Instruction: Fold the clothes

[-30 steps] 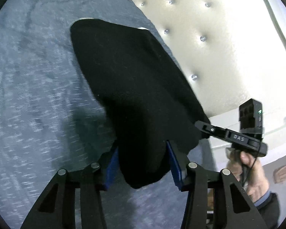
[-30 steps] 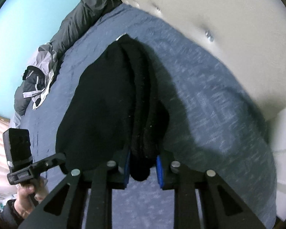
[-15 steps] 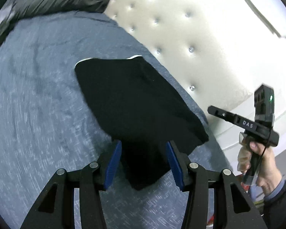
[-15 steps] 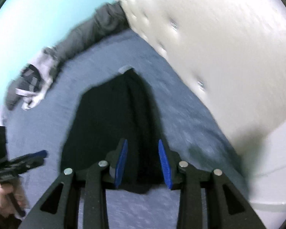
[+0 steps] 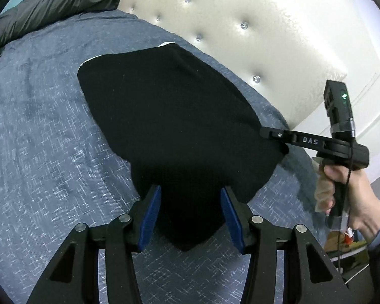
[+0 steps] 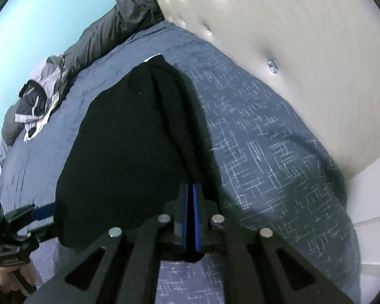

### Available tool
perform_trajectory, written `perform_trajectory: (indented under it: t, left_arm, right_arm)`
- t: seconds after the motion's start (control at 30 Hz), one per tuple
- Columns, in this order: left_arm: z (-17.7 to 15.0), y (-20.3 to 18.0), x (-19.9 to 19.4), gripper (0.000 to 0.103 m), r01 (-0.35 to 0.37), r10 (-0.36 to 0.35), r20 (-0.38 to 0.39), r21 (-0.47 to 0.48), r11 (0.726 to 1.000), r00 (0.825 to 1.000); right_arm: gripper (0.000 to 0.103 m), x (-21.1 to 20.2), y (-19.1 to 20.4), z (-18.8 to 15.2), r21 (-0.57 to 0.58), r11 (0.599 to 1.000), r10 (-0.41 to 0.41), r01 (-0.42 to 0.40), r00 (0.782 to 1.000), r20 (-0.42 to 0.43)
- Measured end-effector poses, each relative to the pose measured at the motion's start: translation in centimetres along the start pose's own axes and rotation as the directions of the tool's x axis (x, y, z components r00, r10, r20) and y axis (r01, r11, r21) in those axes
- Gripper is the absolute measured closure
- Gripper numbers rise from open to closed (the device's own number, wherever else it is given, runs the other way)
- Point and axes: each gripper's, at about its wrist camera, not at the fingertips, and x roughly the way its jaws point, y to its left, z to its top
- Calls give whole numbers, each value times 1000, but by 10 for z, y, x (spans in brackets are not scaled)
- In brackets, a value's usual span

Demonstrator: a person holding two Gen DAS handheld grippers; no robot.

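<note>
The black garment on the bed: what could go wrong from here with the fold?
1. The right hand-held gripper is shut over the black garment, perhaps on few layers, so the rest may sag.
2. The left hand-held gripper stands open around a corner; it could slip out.
3. The blue bedspread may get pinched too.

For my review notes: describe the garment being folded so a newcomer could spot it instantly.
Start at the cream tufted headboard; below it spreads a blue bedspread. The black garment lies there between both grippers, plain black, unlike the grey jacket heaped at the far edge.
</note>
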Motion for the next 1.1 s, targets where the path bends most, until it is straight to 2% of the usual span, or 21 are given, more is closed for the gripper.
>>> perform_trajectory:
  t: [0.27,0.3,0.5,0.6,0.73,0.77,0.9,1.1]
  left_arm:
    - [0,5,-1,50,17,-17,-5,-23,1000,1000]
    - [1,7,-2,51,20,-20,-4,-29,999,1000]
    - [2,6,-21,51,9,-7,60,-44,999,998]
    - [2,4,-18,51,18,-16,52,-36,999,999]
    - [-6,7,-3,51,22,-21,11,-50,998,1000]
    - [-8,7,-2,50,19,-19,11,-48,999,1000]
    - [-10,8,-3,50,13,-12,5,-51,999,1000]
    - [-10,8,-33,51,-9,11,30,-67,998,999]
  right_arm:
    - [101,-11,-3,4,43,999,1,-2,1000,29]
    - [101,-14,-2,6,48,999,-23,21,999,44]
    - [100,-47,4,6,35,998,50,-57,983,177]
    - [100,-47,20,-4,-56,995,92,-85,983,157]
    - [100,-28,20,-18,-61,997,46,-40,995,90]
    - [103,-26,19,-19,-50,998,33,-29,995,90]
    - [103,-19,12,-24,-5,1000,-17,18,996,88]
    - [103,-37,25,-17,17,995,-99,98,985,139]
